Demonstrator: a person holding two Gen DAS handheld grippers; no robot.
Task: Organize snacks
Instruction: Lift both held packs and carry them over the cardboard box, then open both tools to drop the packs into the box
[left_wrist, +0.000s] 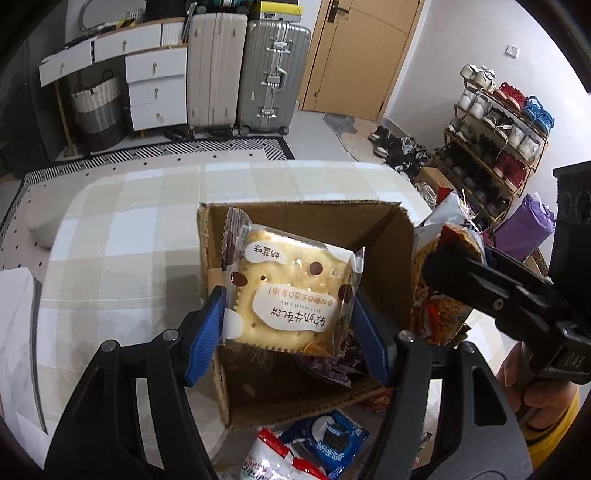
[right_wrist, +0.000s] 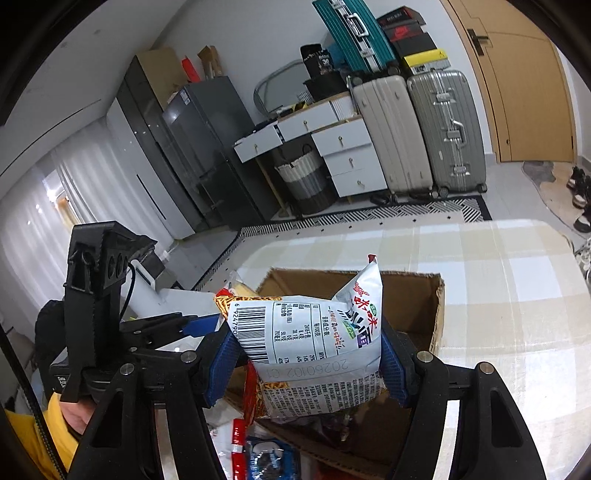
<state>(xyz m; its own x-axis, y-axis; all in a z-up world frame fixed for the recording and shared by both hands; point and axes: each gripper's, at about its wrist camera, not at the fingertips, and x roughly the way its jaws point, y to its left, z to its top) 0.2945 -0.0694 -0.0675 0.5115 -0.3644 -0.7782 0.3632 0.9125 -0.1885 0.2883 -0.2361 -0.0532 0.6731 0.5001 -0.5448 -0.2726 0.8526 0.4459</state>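
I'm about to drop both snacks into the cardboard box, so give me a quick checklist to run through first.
1. Left tongs gripping cracker packet: ok.
2. Right tongs gripping noodle bag: ok.
3. Cracker packet over the cardboard box opening: ok.
4. Noodle bag over the box opening: ok, near its front edge.
5. Room left inside the box: cannot tell, a purple wrapper already lies inside.
6. The two tongs apart from each other: ok, though close.
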